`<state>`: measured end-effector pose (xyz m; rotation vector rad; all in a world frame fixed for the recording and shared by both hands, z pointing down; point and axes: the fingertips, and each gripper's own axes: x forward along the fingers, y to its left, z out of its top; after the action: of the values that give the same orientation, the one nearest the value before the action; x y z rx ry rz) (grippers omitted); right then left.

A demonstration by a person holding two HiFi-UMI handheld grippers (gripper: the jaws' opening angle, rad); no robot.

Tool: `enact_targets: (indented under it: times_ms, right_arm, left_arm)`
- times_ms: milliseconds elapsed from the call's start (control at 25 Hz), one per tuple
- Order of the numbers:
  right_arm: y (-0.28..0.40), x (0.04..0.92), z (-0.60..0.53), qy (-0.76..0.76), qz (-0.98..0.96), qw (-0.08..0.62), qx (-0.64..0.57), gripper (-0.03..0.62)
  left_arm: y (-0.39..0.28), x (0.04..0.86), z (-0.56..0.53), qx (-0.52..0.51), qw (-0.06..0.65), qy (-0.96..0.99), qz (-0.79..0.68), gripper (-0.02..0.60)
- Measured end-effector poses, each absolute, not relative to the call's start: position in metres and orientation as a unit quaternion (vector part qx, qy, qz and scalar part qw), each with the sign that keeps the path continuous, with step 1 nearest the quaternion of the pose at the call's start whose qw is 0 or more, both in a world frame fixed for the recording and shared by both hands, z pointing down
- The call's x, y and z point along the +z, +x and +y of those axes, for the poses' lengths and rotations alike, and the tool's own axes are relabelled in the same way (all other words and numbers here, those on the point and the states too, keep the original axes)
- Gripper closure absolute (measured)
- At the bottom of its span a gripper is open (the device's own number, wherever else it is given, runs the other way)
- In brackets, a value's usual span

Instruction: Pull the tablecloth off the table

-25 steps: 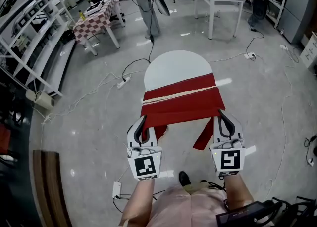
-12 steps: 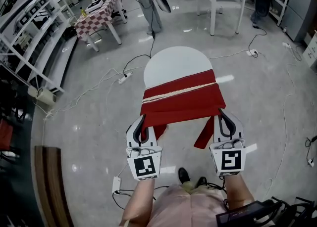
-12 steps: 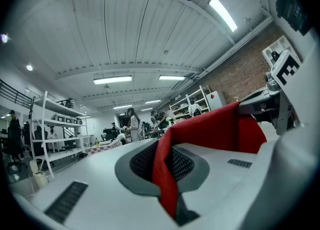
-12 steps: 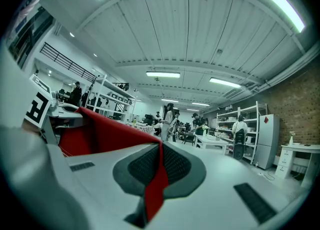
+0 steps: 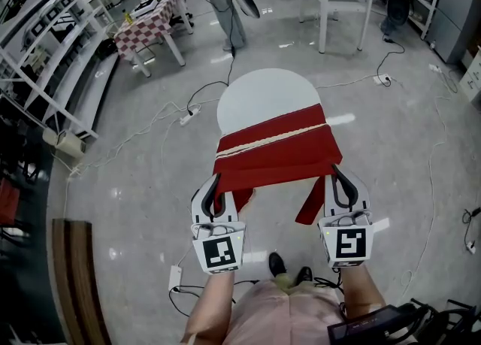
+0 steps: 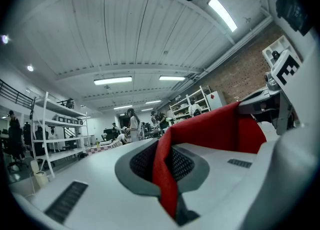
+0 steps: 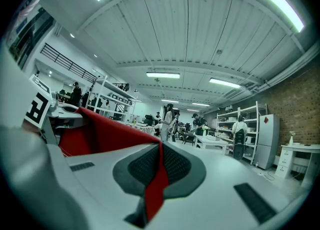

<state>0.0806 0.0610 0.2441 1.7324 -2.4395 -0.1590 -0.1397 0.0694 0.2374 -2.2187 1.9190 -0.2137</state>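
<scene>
Tablecloth (image 5: 274, 157) mid-pull, table (image 5: 263, 99) bare at 12 o'clock. Your left gripper (image 5: 216, 186) and right gripper (image 5: 336, 182) each clamp a near corner; next, draw both evenly toward 6 o'clock.

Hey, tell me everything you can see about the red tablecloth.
The tablecloth is plain red fabric with a pale stripe running across it. It covers only the near part of the white table; the rounded far part lies bare. Its near edge stretches off the table toward the person, one corner pinched in the shut left hand-held gripper, the other in the right hand-held gripper. A loose flap hangs down beside the right one.
</scene>
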Motion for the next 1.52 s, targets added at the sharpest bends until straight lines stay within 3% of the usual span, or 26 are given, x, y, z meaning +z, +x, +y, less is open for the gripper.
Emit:
enact_targets:
  times_ms: [1520]
  right_arm:
    - [0.105, 0.221, 0.138, 0.542, -0.837, 0.052, -0.06, 0.566]
  left_arm:
    - [-0.115, 0.216, 0.161, -0.066, 0.106, -0.725, 0.677, 0.543]
